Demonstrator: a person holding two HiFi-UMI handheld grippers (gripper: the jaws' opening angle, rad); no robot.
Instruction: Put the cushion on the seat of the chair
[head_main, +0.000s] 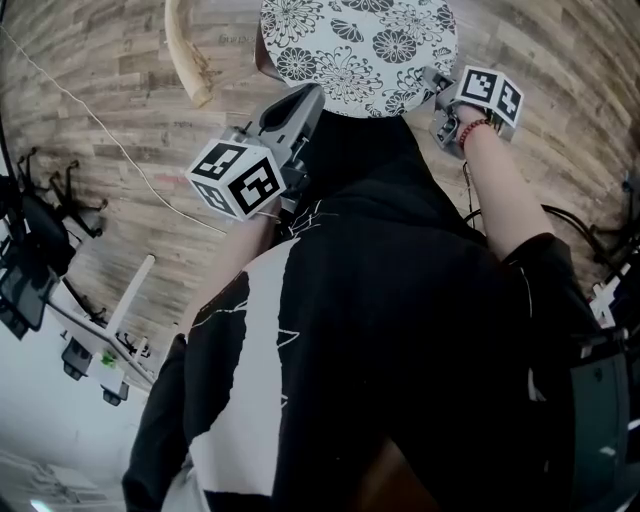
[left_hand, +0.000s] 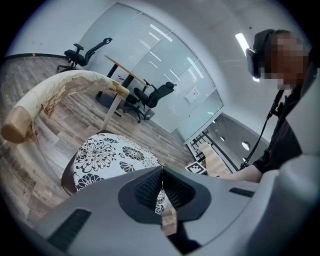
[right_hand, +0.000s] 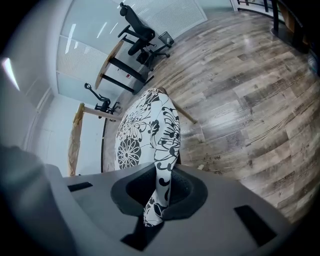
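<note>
Together, left gripper (left_hand: 161, 172) and right gripper (right_hand: 167, 176) each pinch the floral cushion (head_main: 360, 45).

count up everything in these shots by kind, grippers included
cushion: 1
wooden chair: 1
grippers: 2, left gripper and right gripper
black office chairs: 2
desk: 1
total: 7
</note>
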